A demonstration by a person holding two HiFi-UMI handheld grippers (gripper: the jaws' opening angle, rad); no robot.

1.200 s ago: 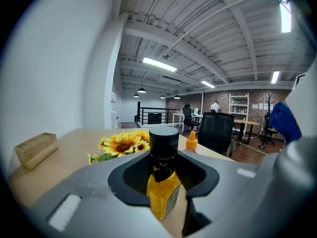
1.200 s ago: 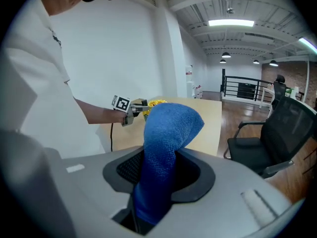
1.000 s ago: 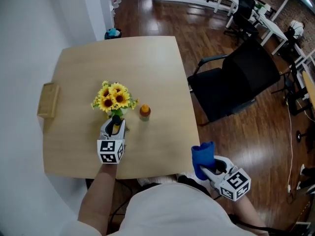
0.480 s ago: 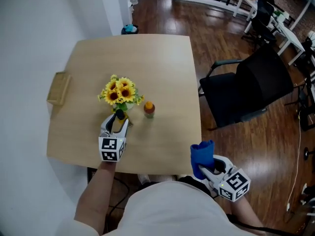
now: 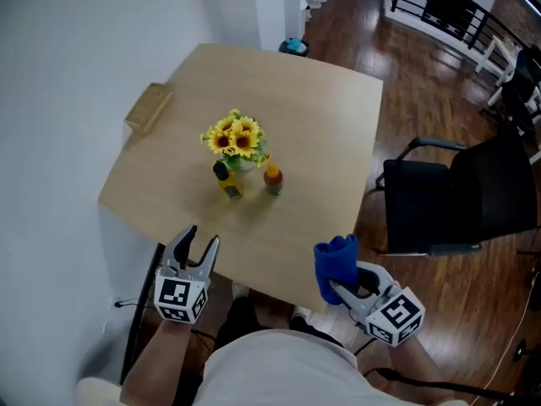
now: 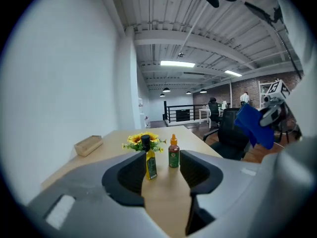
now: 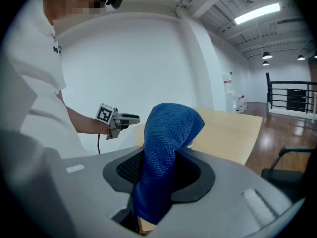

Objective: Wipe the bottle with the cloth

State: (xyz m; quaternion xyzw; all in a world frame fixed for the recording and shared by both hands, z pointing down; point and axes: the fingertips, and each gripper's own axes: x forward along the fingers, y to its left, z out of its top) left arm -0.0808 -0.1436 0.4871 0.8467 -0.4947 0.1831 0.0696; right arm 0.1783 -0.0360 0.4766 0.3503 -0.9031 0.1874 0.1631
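Presently the right gripper (image 5: 336,288) is clamped on the cloth (image 5: 336,263); the left gripper (image 5: 201,240) has its jaws apart and empty, both off the near edge of the table (image 5: 321,117). Mid-table, the black-capped bottle (image 5: 226,180) stands upright beside an orange-capped bottle (image 5: 272,178) and sunflowers (image 5: 237,137). A box (image 5: 149,108) sits at the wall-side edge, and a chair (image 5: 473,197) stands on the wood floor (image 5: 423,117) to the right.

Light wooden square surface (image 5: 296,100), seen corner-on, bare across most of its far and right parts. A bunch of yellow sunflowers with green leaves (image 5: 237,138) stands near the middle. Just near of it stand two upright bottles, apart from each other: a small yellow-liquid bottle with a black cap (image 5: 226,180) on the left and a small dark bottle with an orange cap (image 5: 272,178) on the right. A pale wooden rectangular block (image 5: 149,108) lies at the far left edge.
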